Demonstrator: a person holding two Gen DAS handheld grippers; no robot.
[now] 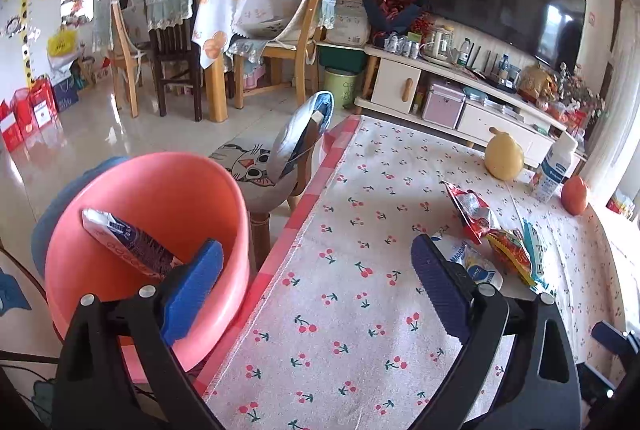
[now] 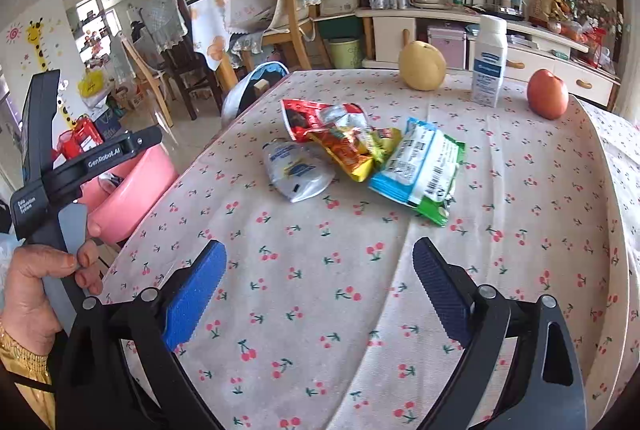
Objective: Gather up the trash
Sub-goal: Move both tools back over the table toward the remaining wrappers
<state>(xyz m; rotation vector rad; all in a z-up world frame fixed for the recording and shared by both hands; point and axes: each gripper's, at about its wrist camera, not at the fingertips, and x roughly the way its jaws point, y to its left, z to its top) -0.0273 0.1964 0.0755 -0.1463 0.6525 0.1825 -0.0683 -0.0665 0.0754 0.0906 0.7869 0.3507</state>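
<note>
Only the left wrist view looks into the pink bin [image 1: 152, 190], where one crumpled carton [image 1: 128, 244] lies. Only the right wrist view shows all four wrappers [image 2: 360, 150] on the table [image 2: 520, 230]. The left gripper [image 1: 318, 270] and the right gripper [image 2: 320, 270] both gape, empty.

White counter [image 2: 360, 270] cloth dotted with red cherries on green stems, edged in red-and-white check along one side [image 1: 312, 190]. Salmon-pink bin [image 1: 224, 214] with a white-and-dark-blue carton [image 1: 128, 242] inside; on the cloth, a red-and-silver wrapper [image 2: 316, 116], an orange-and-yellow packet [image 2: 352, 154], a blue, white and green pack [image 2: 420, 166] and a silvery-white pouch with blue print [image 2: 294, 170]. Pale yellow pear [image 2: 422, 66], orange-red fruit [image 2: 547, 94], white bottle with a blue label [image 2: 489, 62]; bright blue pads on black for the right hand-held gripper [image 2: 320, 290], the same blue on black for the left hand-held gripper [image 1: 316, 290].
</note>
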